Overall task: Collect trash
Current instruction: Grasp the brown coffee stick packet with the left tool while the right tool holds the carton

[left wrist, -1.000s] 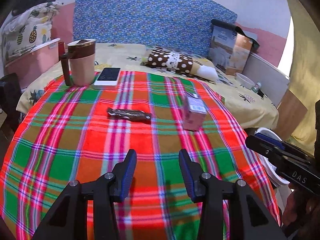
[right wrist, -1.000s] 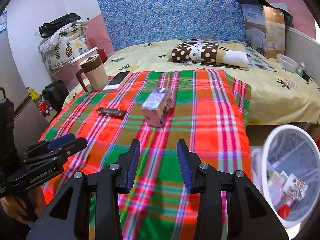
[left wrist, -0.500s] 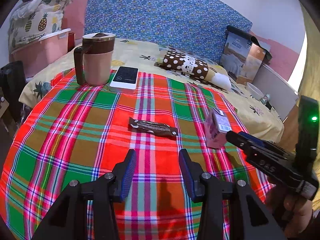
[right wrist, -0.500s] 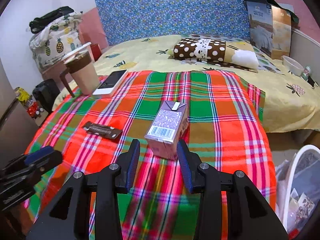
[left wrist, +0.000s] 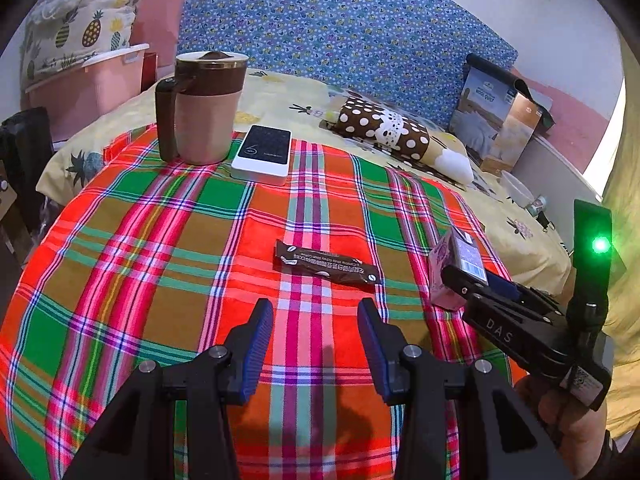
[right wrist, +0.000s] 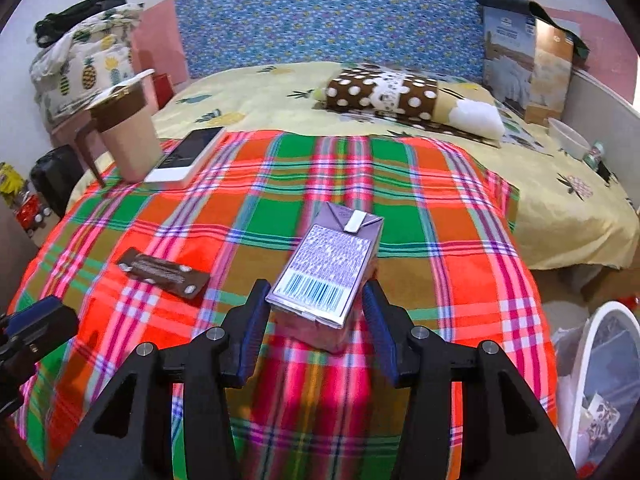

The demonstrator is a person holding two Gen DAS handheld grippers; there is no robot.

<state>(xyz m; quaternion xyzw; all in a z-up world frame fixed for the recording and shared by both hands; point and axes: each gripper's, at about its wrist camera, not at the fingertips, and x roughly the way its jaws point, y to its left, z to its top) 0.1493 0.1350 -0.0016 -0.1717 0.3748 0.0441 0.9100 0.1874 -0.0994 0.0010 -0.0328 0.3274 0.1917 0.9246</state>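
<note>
A purple drink carton [right wrist: 328,276] lies on the plaid cloth [right wrist: 400,200], its near end between the open fingers of my right gripper [right wrist: 316,320]; the pads do not press it. It also shows in the left wrist view [left wrist: 456,268] behind the right gripper [left wrist: 460,276]. A brown snack wrapper [left wrist: 326,266] lies flat just ahead of my left gripper [left wrist: 316,336], which is open and empty. The wrapper is left of the carton in the right wrist view [right wrist: 164,272].
A lidded mug [left wrist: 200,108] and a white phone [left wrist: 264,154] stand at the cloth's far left. A white bin [right wrist: 604,380] with trash is on the floor at the right. A dotted pillow [right wrist: 384,94] and a box [right wrist: 524,60] lie on the bed behind.
Both grippers moved forward over the cloth. The right gripper closed in on the carton until its fingers straddle it. The left gripper came nearer to the wrapper.
</note>
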